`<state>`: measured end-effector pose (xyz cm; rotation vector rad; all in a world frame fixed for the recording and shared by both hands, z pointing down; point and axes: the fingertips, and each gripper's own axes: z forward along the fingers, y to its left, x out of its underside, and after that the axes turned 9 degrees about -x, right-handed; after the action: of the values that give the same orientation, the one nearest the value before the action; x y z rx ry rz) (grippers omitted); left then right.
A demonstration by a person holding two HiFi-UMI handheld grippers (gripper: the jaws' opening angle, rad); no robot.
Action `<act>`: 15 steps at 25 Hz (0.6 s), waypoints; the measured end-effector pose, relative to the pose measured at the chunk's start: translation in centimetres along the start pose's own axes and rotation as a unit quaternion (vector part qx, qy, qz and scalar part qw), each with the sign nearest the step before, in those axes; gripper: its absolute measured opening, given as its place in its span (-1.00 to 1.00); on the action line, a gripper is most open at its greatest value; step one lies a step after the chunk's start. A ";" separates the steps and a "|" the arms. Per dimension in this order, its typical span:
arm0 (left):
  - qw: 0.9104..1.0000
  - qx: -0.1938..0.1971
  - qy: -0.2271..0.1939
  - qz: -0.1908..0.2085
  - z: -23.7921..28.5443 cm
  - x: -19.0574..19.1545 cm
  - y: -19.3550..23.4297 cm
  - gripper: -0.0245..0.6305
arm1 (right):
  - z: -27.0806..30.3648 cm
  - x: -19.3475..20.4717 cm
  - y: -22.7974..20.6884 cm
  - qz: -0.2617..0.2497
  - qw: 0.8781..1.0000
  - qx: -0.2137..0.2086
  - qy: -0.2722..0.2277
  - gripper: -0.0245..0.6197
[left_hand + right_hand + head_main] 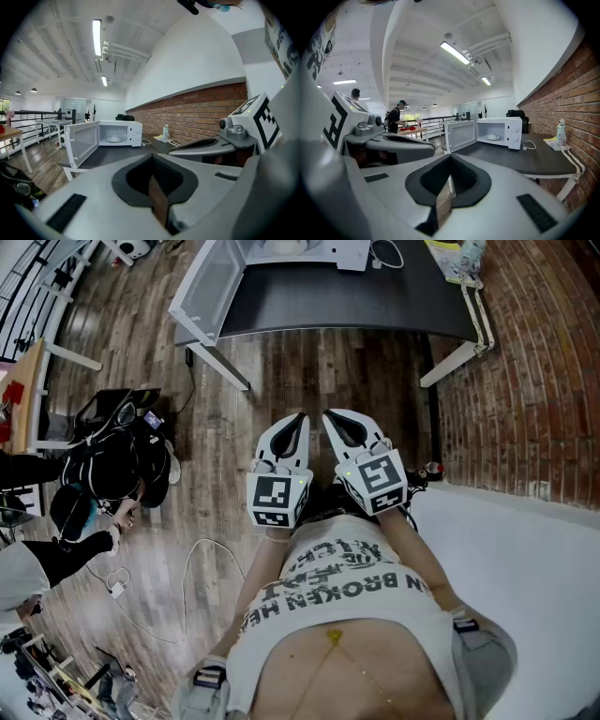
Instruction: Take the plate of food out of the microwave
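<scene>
wood floor [309, 371] is all that's under the grippers. i'm well back from the dark table [375, 301], not at the job yet. left gripper [292, 432] and right gripper [339, 427] sit side by side close to my body, pointed at the table. both are clenched, with nothing between the pads. reads as a neutral carry pose: closed and tucked so nothing snags on the walk in.

microwave [501, 131] stands toward the table's left end as i face it. its door [460, 136] is swung wide to the left, so the cavity is reachable and i judge no door step is left. plate of food [492, 137] is inside on the cavity floor, with a pale mound on it too small to identify.

the table surface in front of the microwave looks bare, likely the set-down spot. bottle [561, 127] sits at the other end by the brick wall [581, 89], well apart from the path.

next, i'd say: close the distance, open one gripper ahead of the cavity, come in level for the plate rim. risk: the open door crowds the left side, so the right gripper probably has the cleaner line.
</scene>
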<state>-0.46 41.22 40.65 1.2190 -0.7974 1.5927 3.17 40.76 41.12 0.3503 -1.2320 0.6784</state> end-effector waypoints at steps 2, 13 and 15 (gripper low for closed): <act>1.000 -0.003 -0.001 -0.003 -0.1 0.0 -0.2 -0.90 | -0.2 0.0 -0.2 0.009 1.000 0.000 -0.009 -0.90; 0.999 -0.031 -0.003 -0.017 -0.4 0.5 -2.3 -0.90 | -1.6 0.5 -0.7 0.015 0.999 -0.032 -0.013 -0.90; 0.999 -0.039 -0.004 -0.016 -0.6 0.5 -2.5 -0.90 | -1.7 0.5 -0.8 0.012 0.999 -0.037 -0.016 -0.90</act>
<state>1.68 42.75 40.81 1.1774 -0.8338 1.5180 5.05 41.26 41.11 0.2868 -1.2892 0.6488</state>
